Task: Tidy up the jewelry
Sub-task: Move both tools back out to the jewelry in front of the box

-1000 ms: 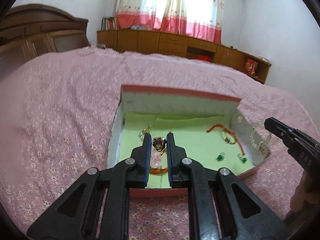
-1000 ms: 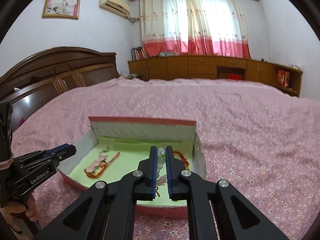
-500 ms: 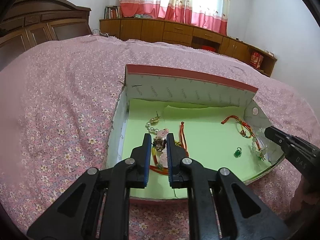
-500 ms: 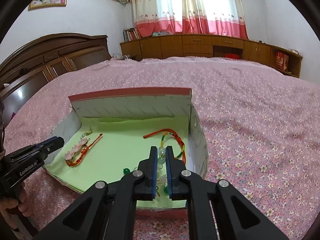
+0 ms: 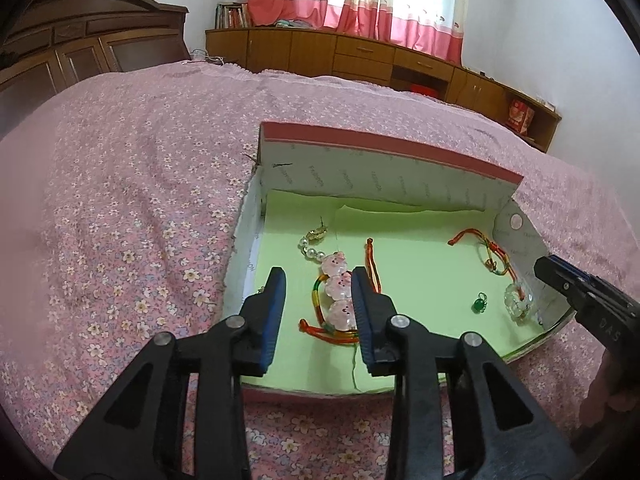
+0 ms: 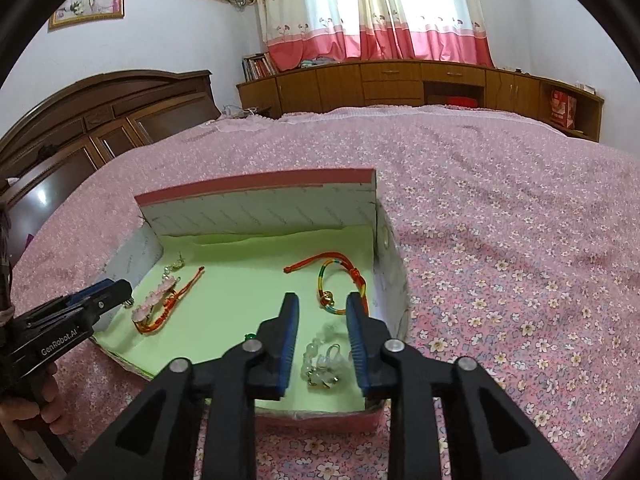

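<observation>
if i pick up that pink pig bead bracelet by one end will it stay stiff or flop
Probably flops: the pink pig bead bracelet is beads strung on thin cord lying in loose curves. The glossy beads look slippery and may roll on the smooth green liner.

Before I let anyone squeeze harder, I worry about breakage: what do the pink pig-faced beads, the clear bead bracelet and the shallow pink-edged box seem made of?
Pink pig-faced beads: translucent glossy pink, likely glass or resin; highlights show.
Clear bead bracelet: colourless, see-through, glass or acrylic; cannot tell which.
Shallow pink-edged box: matte printed cardboard with a torn corner, lined with a green paper sheet.
</observation>
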A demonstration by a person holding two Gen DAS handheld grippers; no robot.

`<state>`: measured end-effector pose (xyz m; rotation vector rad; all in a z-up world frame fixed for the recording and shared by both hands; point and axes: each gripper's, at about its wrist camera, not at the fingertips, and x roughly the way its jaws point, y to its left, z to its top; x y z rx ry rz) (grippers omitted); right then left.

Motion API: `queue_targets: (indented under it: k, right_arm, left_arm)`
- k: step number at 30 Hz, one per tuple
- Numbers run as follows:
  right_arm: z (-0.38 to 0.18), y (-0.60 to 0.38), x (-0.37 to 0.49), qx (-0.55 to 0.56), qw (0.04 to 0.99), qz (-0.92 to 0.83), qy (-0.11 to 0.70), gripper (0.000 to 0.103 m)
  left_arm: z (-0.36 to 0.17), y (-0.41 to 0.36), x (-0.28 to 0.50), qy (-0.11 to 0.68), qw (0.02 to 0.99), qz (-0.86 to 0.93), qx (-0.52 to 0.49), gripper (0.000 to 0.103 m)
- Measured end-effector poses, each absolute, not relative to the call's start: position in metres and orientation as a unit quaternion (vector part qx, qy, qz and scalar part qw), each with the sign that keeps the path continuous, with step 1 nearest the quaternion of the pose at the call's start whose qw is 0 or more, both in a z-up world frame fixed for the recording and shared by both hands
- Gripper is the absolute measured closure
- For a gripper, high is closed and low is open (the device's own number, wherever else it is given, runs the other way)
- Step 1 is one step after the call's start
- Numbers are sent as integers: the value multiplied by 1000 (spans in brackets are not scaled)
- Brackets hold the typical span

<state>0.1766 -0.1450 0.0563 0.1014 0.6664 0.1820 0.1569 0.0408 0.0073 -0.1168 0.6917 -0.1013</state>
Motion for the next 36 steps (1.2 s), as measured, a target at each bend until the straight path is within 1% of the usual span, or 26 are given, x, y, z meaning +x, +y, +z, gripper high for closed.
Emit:
queue_targets:
  k: [10, 19, 25, 36]
  right_arm:
    - [89, -155, 150, 67, 948, 87, 298, 69]
    - [110, -159, 112, 70, 949, 90, 295, 68]
    - [117, -162, 92, 69, 948, 91, 298, 67]
    - [107, -169, 69, 69, 941, 87, 319, 65]
  left_arm:
    - [31, 44, 130, 334, 938, -67, -61, 77]
    - [47, 37, 99, 339, 935, -89, -56, 77]
    - [44, 27, 87, 374, 919, -112, -47, 77]
    - [13, 10, 71, 447, 881, -148, -46, 77]
